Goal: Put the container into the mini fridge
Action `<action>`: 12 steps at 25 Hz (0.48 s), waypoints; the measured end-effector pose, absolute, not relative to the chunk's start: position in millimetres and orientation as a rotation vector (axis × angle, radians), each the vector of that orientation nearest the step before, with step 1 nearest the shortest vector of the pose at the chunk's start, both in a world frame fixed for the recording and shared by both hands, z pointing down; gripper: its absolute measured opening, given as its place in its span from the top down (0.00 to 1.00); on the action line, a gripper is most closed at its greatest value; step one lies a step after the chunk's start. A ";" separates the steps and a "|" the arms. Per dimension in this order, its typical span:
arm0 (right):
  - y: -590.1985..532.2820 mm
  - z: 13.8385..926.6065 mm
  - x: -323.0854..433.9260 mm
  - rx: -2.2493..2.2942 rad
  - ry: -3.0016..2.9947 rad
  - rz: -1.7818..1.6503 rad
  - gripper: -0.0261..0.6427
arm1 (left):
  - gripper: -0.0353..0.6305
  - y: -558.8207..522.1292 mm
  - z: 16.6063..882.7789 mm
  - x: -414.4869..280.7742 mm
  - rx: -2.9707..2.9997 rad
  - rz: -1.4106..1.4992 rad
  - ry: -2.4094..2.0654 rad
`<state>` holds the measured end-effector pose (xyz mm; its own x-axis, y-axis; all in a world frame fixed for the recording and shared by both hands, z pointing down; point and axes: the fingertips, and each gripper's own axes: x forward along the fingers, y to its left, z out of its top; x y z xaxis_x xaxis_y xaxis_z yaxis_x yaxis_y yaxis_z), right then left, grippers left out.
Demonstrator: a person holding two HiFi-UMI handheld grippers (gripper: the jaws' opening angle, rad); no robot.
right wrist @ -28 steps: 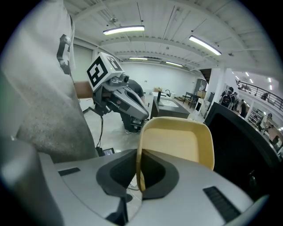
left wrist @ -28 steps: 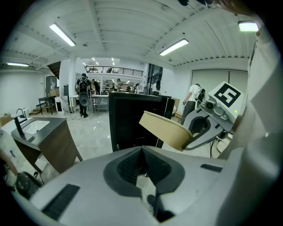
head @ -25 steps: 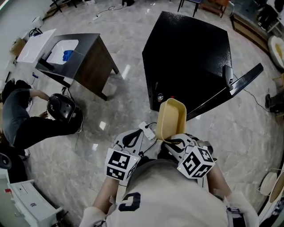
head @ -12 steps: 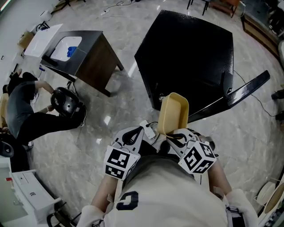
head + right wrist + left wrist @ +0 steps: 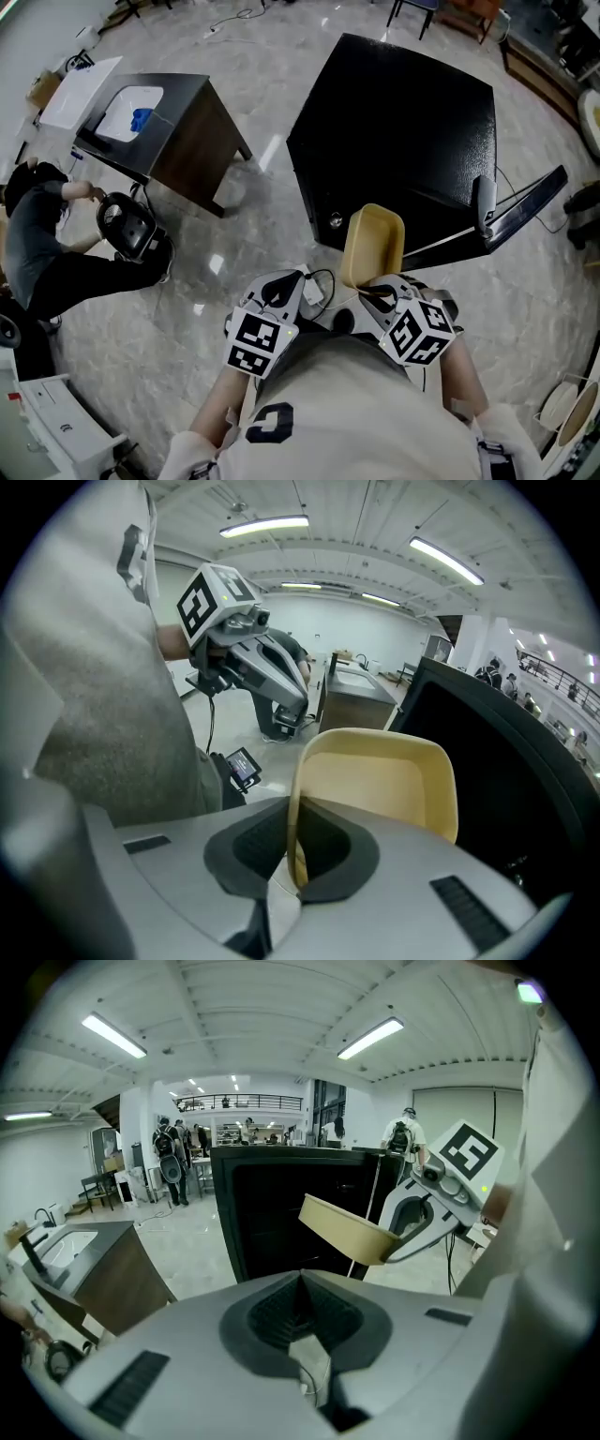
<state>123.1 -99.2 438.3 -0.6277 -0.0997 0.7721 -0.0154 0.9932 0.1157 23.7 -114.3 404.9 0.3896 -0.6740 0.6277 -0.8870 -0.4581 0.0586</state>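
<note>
Right hand-held gripper (image 5: 367,289) clamps the tan container (image 5: 373,244) before the black mini fridge (image 5: 403,122), its door (image 5: 525,199) open rightward. Left hand-held gripper (image 5: 281,286) is closed and empty. A person (image 5: 42,253) crouches left of the fridge.

A dark brown table (image 5: 192,136) stands on the pale marble floor (image 5: 253,225). On its top lies a white sheet (image 5: 122,112) carrying a small blue object (image 5: 142,118), possibly a cloth. Left of it a person in dark clothes (image 5: 42,258) crouches beside a round black device (image 5: 127,225), and a white cabinet (image 5: 56,431) sits at the lower left.
</note>
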 end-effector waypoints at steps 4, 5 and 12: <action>-117.2 451.8 102.8 0.107 -2.179 -0.124 0.91 | 0.87 -135.2 407.8 -0.6 2.318 0.753 -1.296; -122.3 455.1 96.1 0.111 -2.166 -0.122 0.91 | 0.87 -140.4 409.1 -7.8 2.325 0.748 -1.281; -162.2 478.6 63.5 0.186 -2.094 -0.093 0.91 | 0.87 -167.1 420.8 -54.1 2.327 0.711 -1.204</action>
